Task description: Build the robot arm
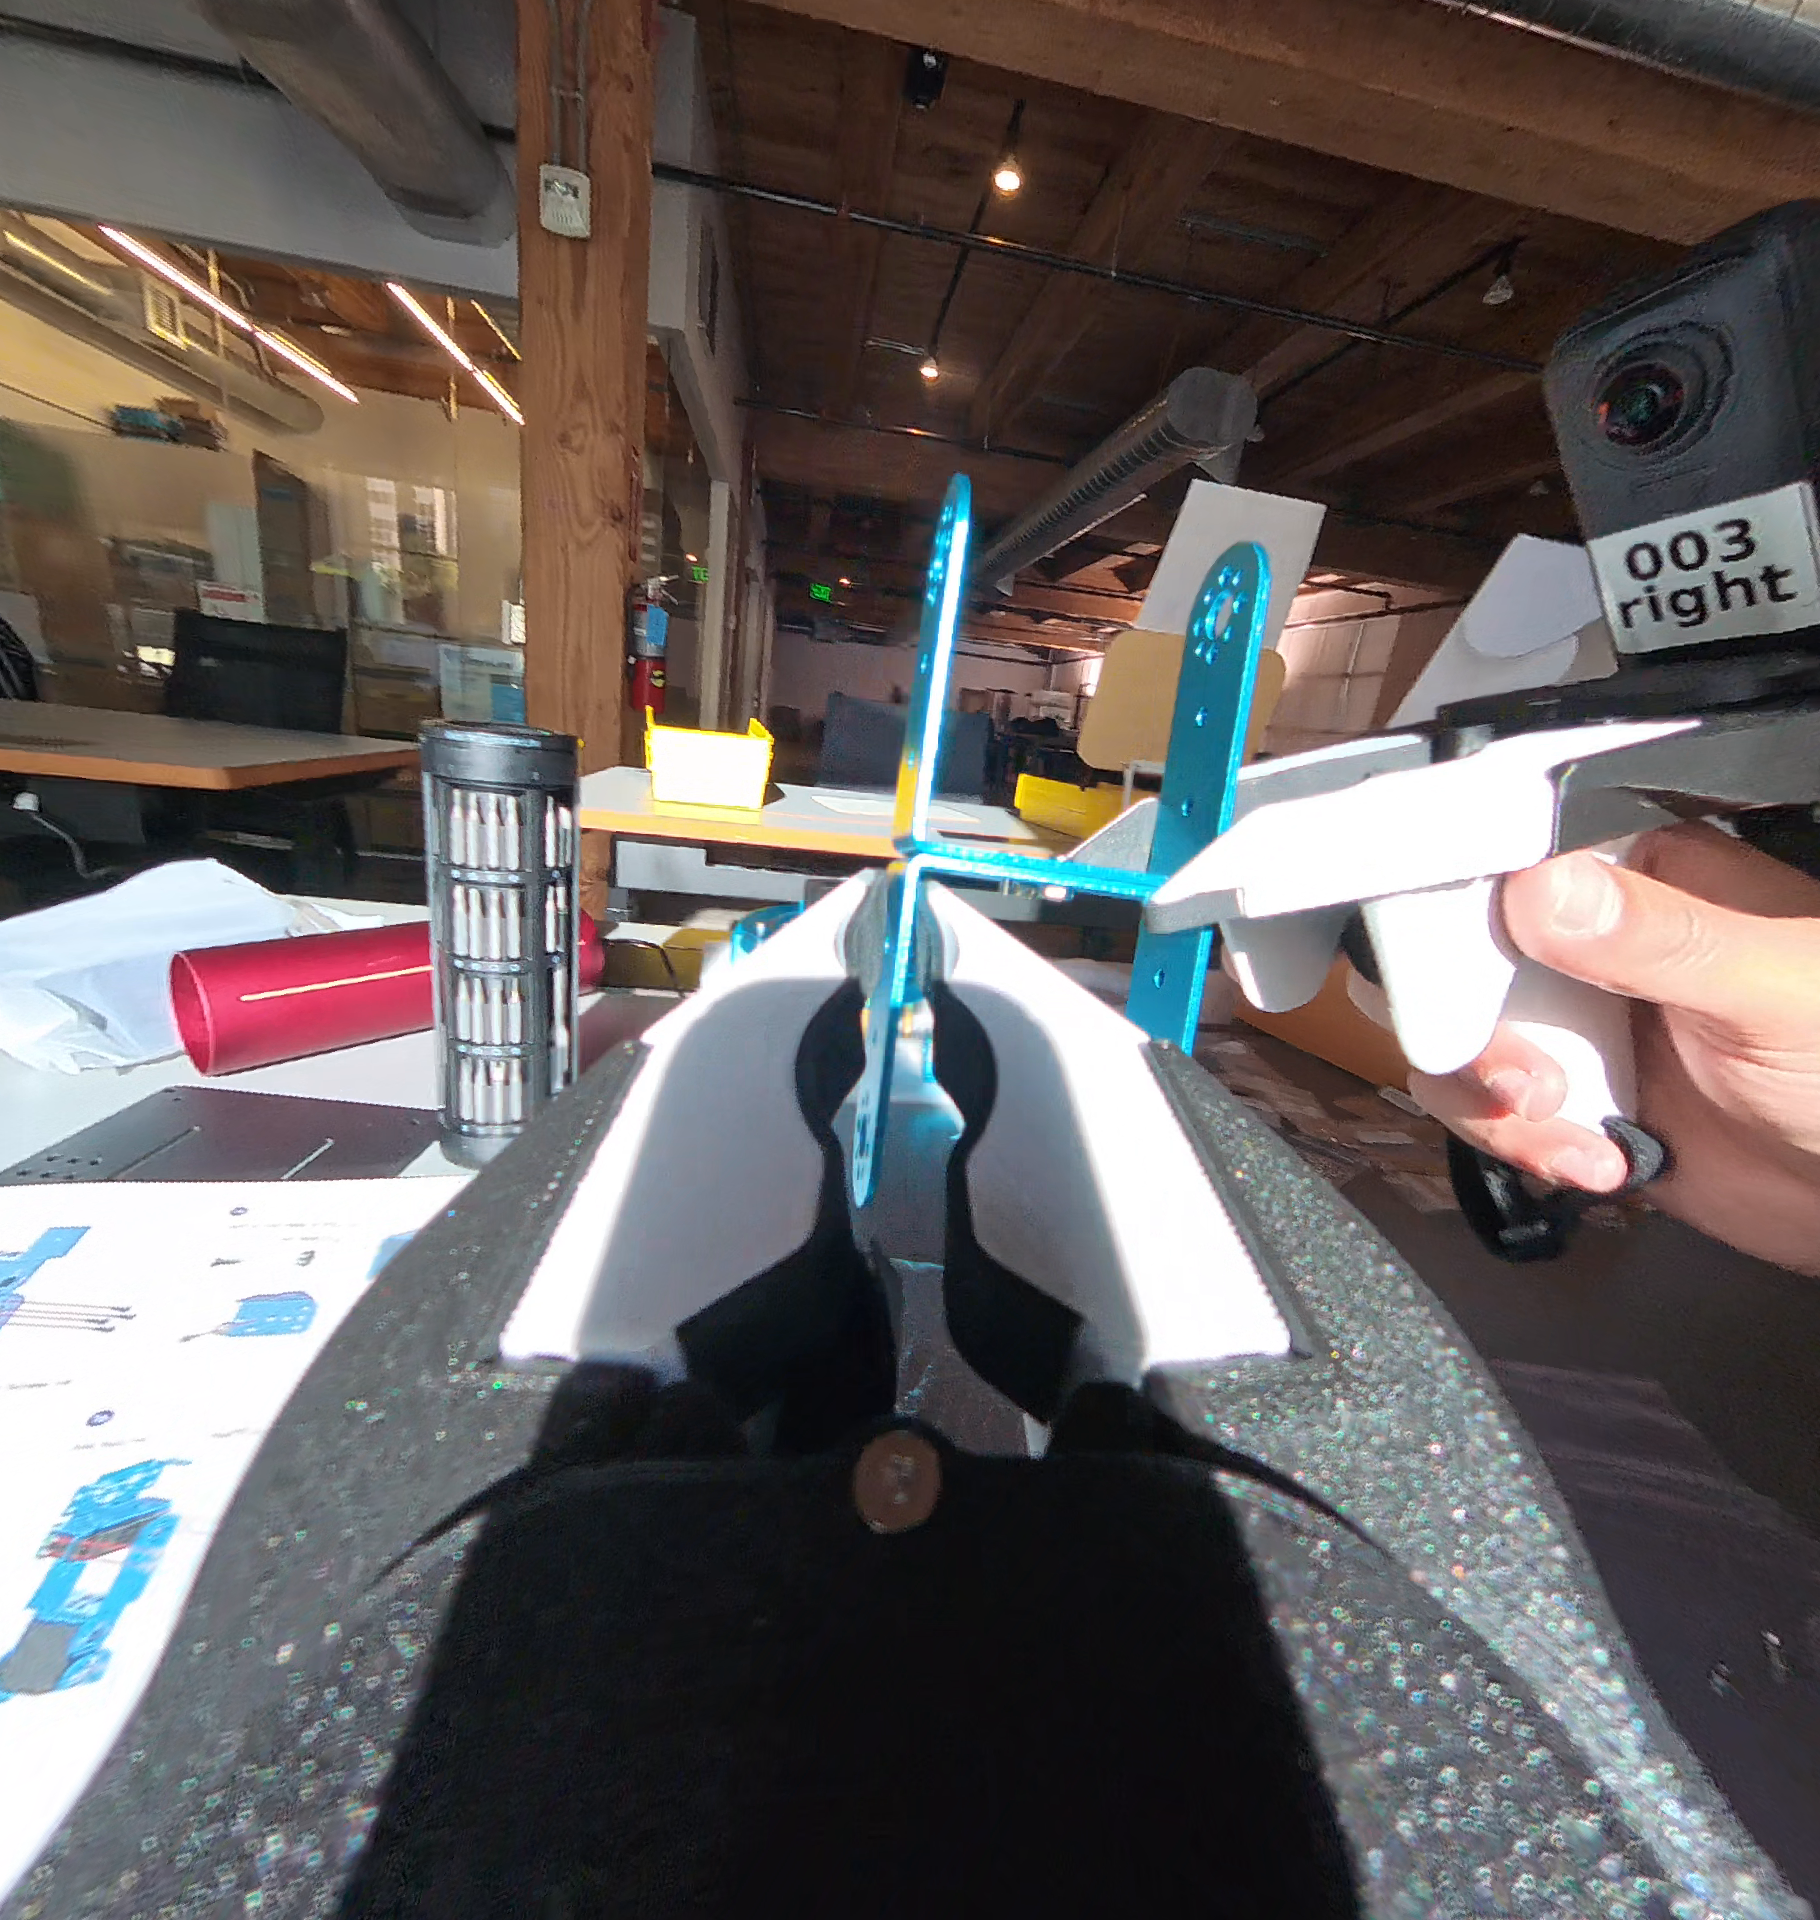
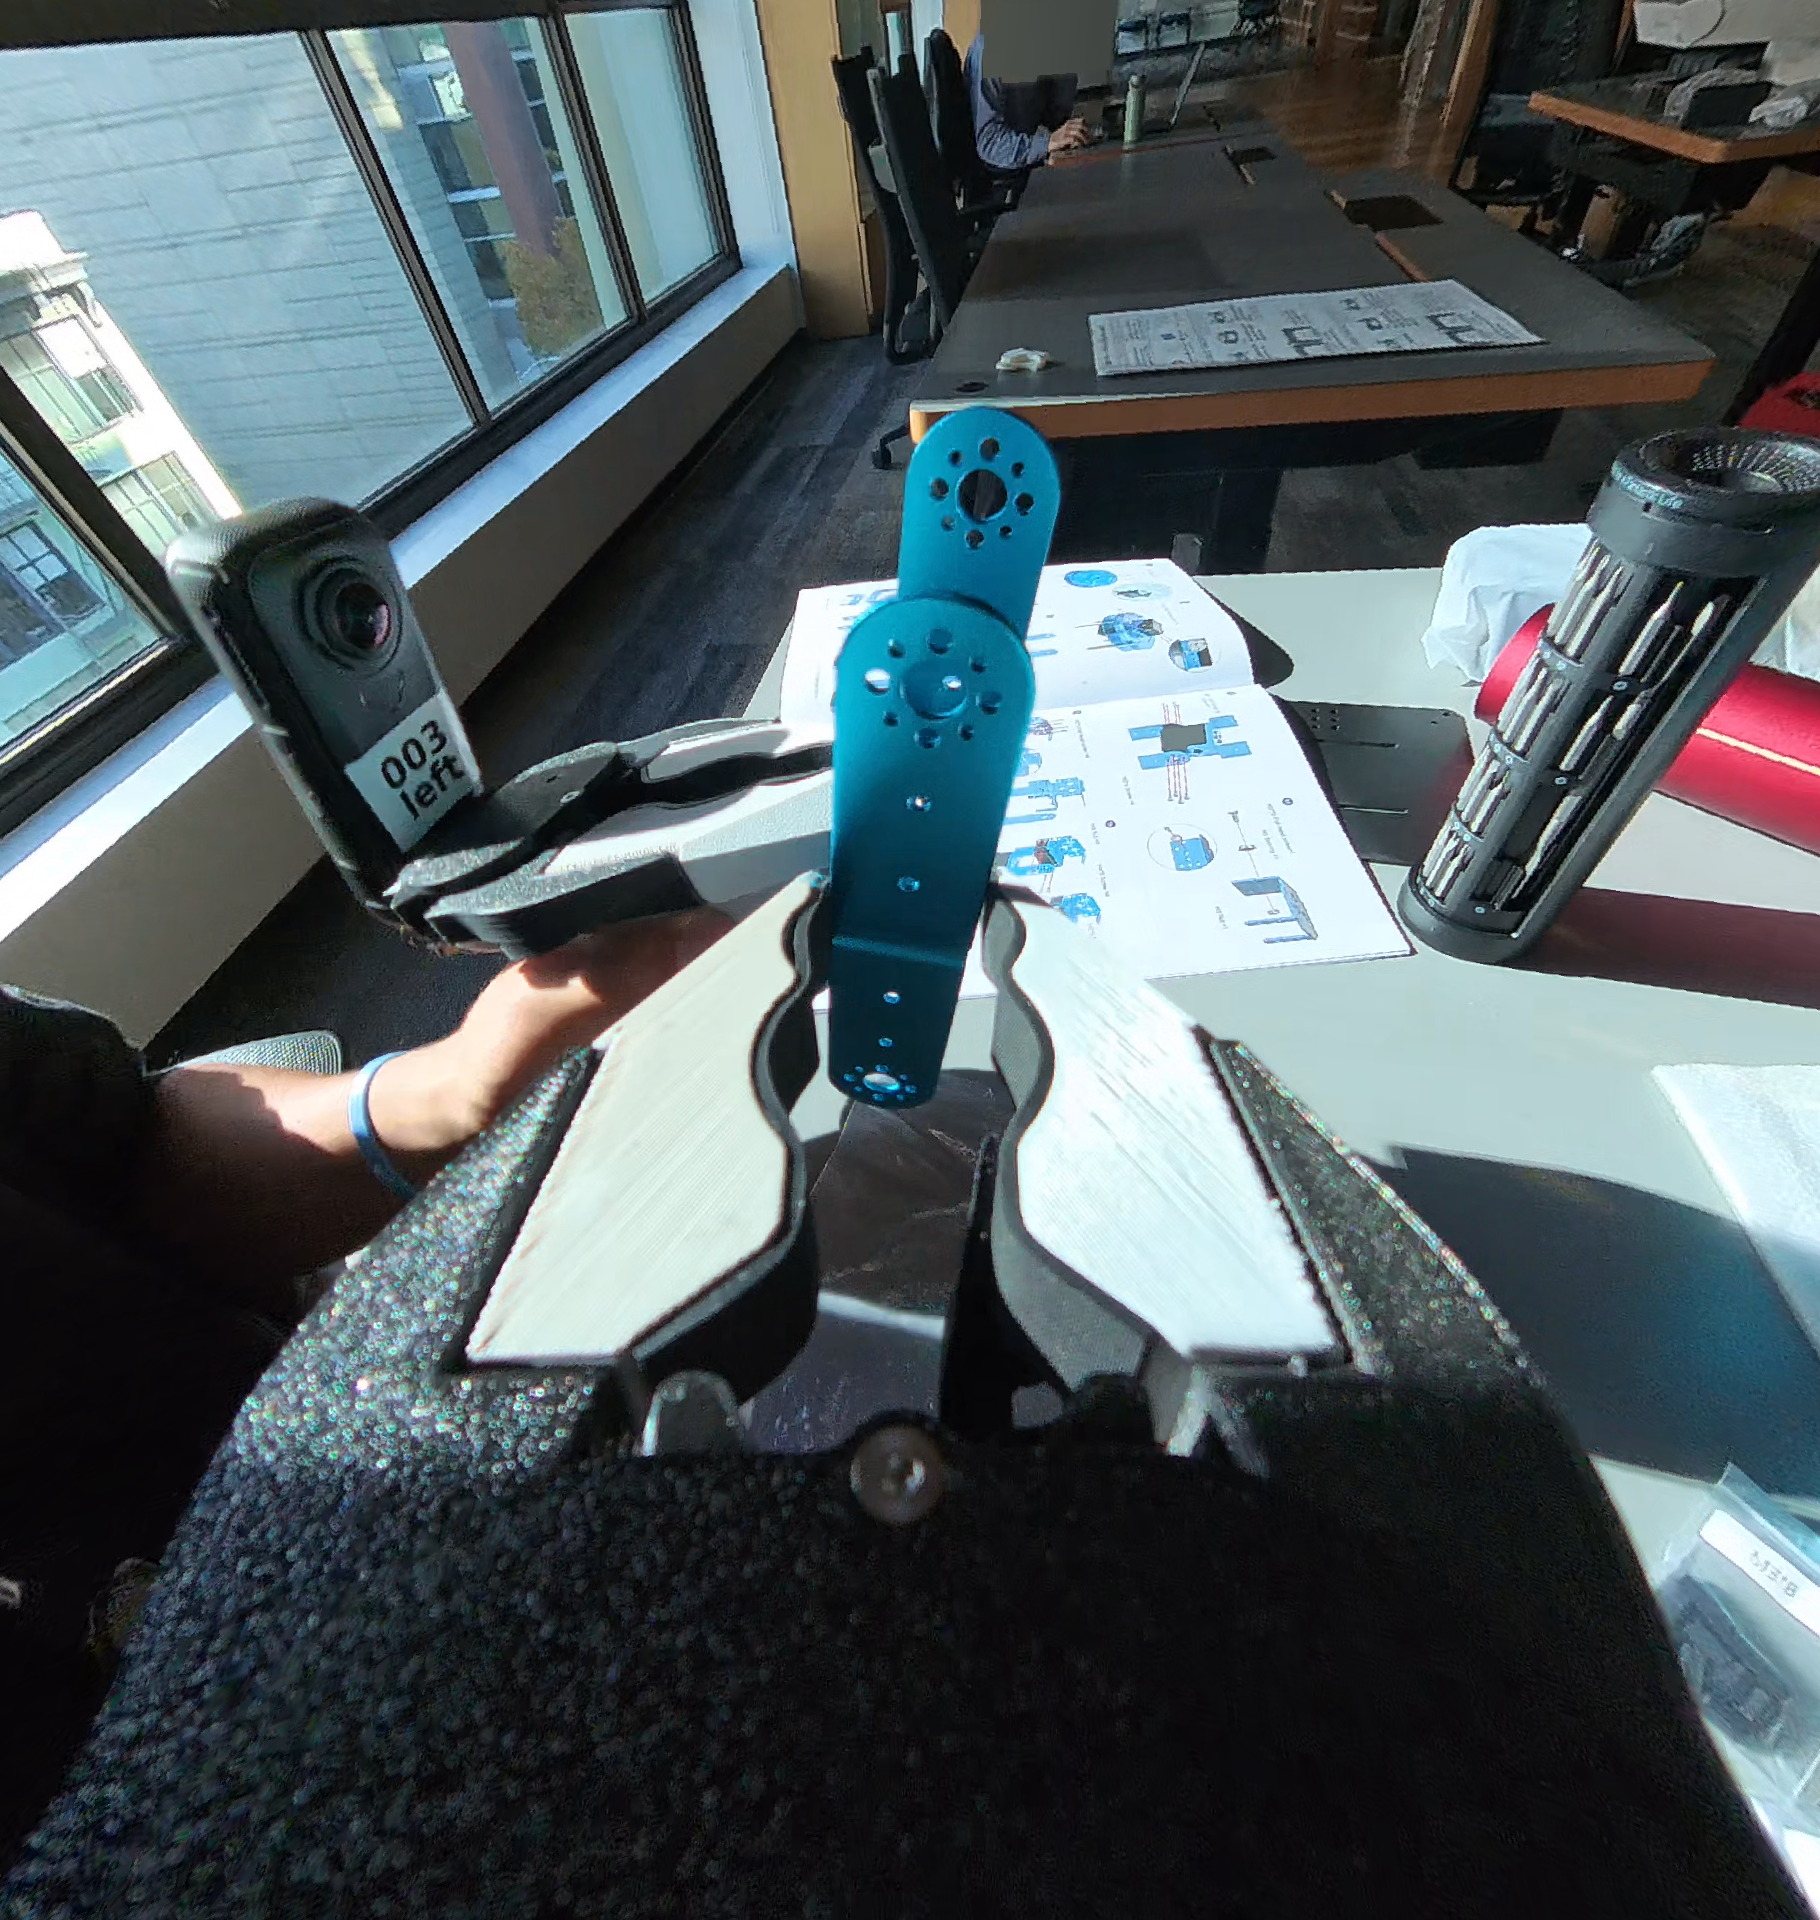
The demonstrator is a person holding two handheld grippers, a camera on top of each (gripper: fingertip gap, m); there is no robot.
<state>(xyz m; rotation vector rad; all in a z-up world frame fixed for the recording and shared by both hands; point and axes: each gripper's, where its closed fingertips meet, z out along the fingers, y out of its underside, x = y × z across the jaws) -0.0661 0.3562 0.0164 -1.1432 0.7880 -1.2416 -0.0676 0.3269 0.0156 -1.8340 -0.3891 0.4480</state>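
Black bit holder [image 2: 1602, 717] stands full of screwdriver bits [image 1: 490, 935].

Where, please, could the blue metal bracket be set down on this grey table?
Bare grey table lies between the open instruction booklet, the black cylindrical bit holder and the white foam sheet. It is crowded by the red tube and the bagged parts.

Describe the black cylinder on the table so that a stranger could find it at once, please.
On the grey table, look right of the open instruction booklet. There a black bit holder stands upright in front of a red tube that lies on its side. Only it has open sides that show rows of silver bits.
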